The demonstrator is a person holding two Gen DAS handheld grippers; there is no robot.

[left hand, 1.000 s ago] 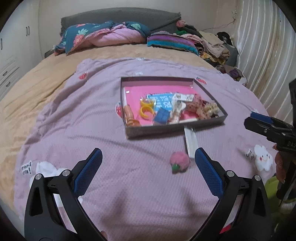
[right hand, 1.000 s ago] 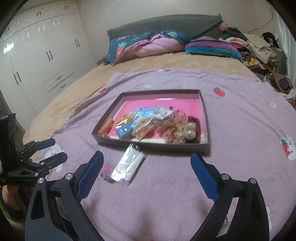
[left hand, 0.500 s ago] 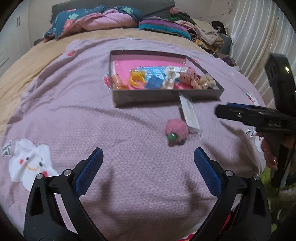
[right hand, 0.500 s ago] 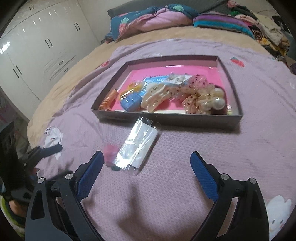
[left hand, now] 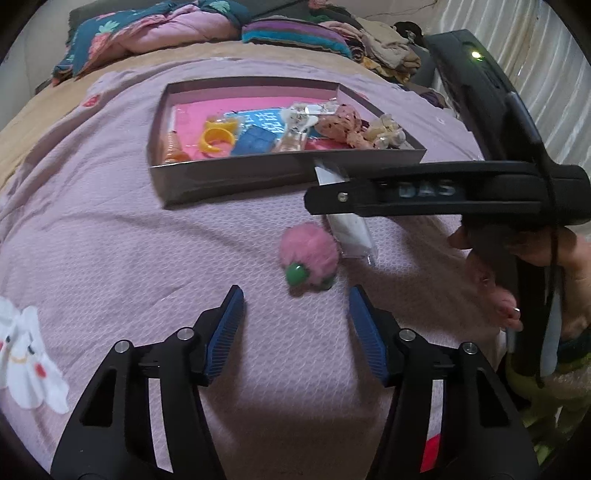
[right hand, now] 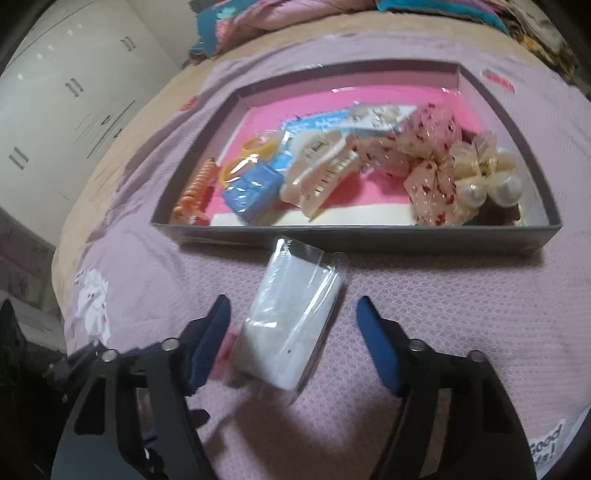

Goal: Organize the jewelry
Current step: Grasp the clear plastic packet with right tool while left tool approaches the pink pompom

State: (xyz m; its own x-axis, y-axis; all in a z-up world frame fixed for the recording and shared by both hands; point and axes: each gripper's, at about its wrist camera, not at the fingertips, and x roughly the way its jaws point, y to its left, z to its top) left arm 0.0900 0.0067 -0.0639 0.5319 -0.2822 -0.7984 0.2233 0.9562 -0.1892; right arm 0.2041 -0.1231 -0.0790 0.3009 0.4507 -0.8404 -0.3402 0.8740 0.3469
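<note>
A grey tray with a pink floor (left hand: 236, 177) (right hand: 369, 236) lies on the purple bedspread and holds hair clips, scrunchies, rings and packets. In front of it lie a pink fluffy pom-pom with a green bead (left hand: 308, 258) and a clear plastic packet (right hand: 295, 317) (left hand: 351, 232). My left gripper (left hand: 295, 317) is open, just short of the pom-pom. My right gripper (right hand: 293, 321) is open with its fingers on either side of the packet, not closed on it. The right gripper's body (left hand: 443, 192) crosses the left wrist view above the packet.
Folded quilts and clothes (left hand: 295, 33) are piled at the head of the bed. White wardrobes (right hand: 74, 92) stand to the left. A cartoon patch (left hand: 22, 354) marks the bedspread near its front edge.
Both grippers moved forward and down toward the bedspread. The left closed in on the pom-pom and the right came around the packet. Both jaws narrowed somewhat.
</note>
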